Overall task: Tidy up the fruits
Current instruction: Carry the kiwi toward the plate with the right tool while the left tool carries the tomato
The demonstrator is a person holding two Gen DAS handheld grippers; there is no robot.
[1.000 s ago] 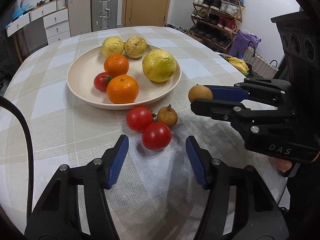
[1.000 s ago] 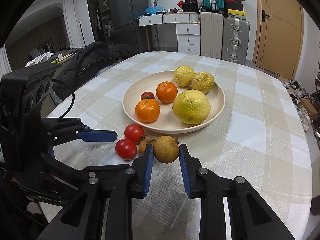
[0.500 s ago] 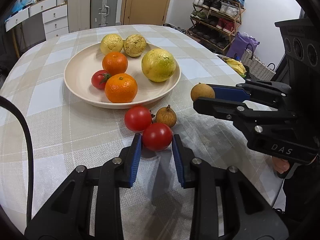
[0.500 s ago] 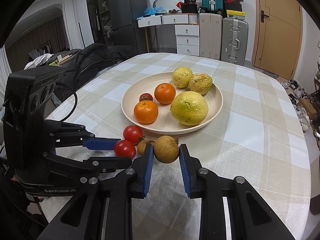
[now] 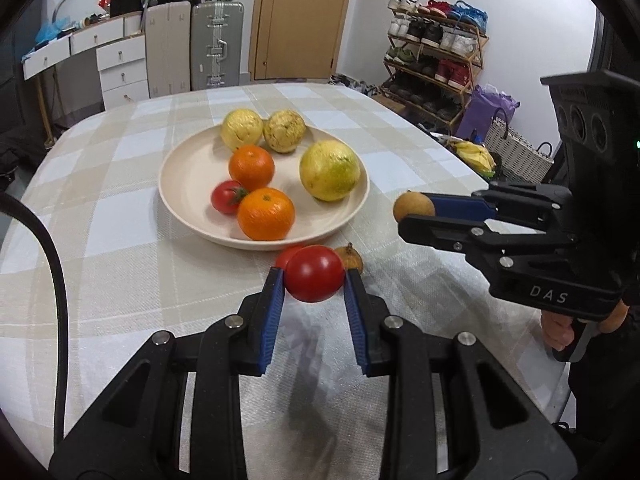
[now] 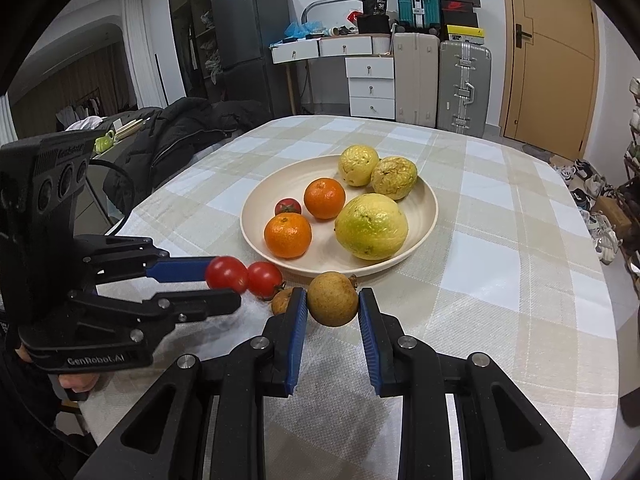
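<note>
The left gripper (image 5: 314, 282) squeezes a round red tomato (image 5: 314, 273) just off the near rim of the round cream plate (image 5: 188, 168). The right gripper (image 6: 332, 300) squeezes a round brown fruit (image 6: 332, 299) by that same rim. The checked desk (image 6: 520, 280) past the plate is bare. Only the right view shows "GenRobot.AI"; the left shows "DAS".

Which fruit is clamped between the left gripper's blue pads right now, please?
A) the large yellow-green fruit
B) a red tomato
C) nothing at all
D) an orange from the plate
B: in the left wrist view the left gripper has its blue pads pressed on either side of a red tomato, just in front of the plate.
</note>
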